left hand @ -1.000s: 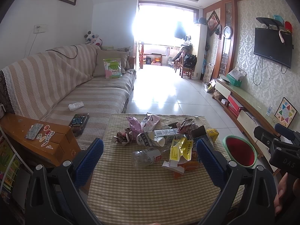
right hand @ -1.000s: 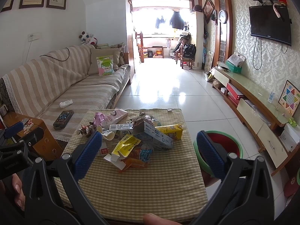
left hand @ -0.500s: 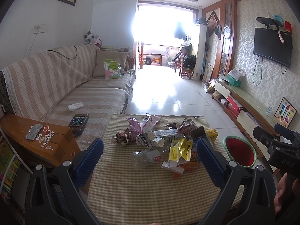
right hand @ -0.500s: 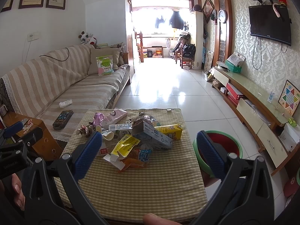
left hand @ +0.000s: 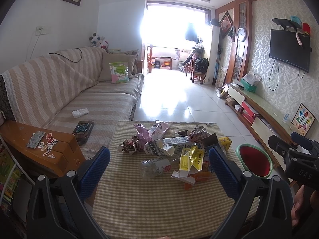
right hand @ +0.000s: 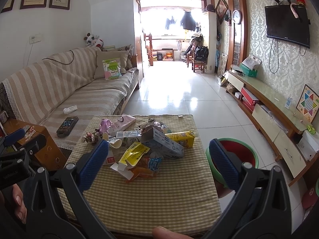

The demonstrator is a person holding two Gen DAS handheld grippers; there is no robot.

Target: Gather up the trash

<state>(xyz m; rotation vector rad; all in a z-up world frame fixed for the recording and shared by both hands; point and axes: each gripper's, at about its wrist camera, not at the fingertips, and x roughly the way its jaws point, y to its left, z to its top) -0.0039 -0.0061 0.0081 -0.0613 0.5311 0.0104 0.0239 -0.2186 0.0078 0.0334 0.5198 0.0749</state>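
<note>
I see the heap of crumpled wrappers, cartons and a clear plastic bottle (left hand: 171,155) lying mid-table on the green checked tablecloth (left hand: 159,205). A red basin with a green rim (left hand: 254,160) stands just beside the table's right edge. My left tongs (left hand: 158,171) and right tongs (right hand: 158,163) hover wide apart, gripping nothing.

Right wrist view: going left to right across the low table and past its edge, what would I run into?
Crumpled wrapper → pink packet → yellow wrapper → yellow carton → green bin with red inside, on the floor right of the table.
</note>
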